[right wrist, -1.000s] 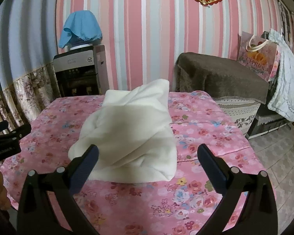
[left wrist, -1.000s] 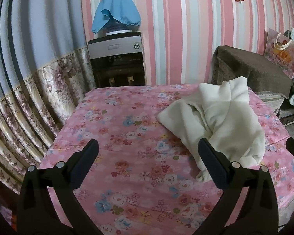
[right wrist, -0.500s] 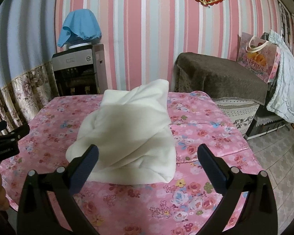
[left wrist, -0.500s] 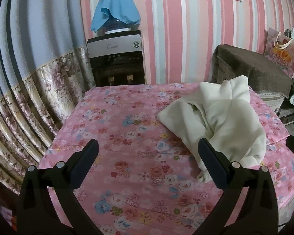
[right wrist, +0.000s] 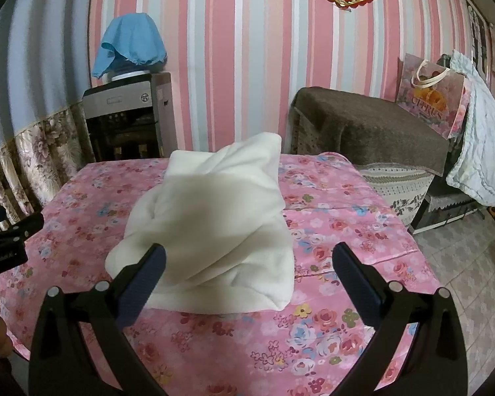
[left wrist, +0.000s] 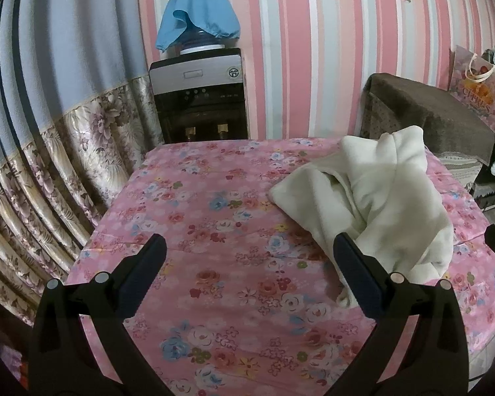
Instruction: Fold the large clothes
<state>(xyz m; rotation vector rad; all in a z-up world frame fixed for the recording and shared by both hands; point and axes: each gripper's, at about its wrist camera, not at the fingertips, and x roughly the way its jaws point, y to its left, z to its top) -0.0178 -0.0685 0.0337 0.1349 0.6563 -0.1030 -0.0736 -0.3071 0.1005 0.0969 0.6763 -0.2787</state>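
A cream-white garment (left wrist: 379, 198) lies crumpled in a heap on the right half of a table with a pink floral cloth (left wrist: 214, 231). It also shows in the right wrist view (right wrist: 211, 231), at the table's middle. My left gripper (left wrist: 249, 264) is open and empty above the table's near left part, with its right finger next to the heap's near edge. My right gripper (right wrist: 247, 267) is open and empty just in front of the heap, its left finger over the heap's near left corner. The left gripper's body (right wrist: 6, 241) shows at the left edge of the right wrist view.
A water dispenser (left wrist: 198, 95) with a blue cloth (left wrist: 198, 23) on its bottle stands behind the table at the striped wall. Flowered curtains (left wrist: 49, 171) hang at left. A brown-covered sofa (right wrist: 373, 132) with a gift bag (right wrist: 432, 99) stands at right, with tiled floor (right wrist: 462, 280) beside it.
Both grippers have edged slightly forward toward the table. Both stay open. The garment has not moved.
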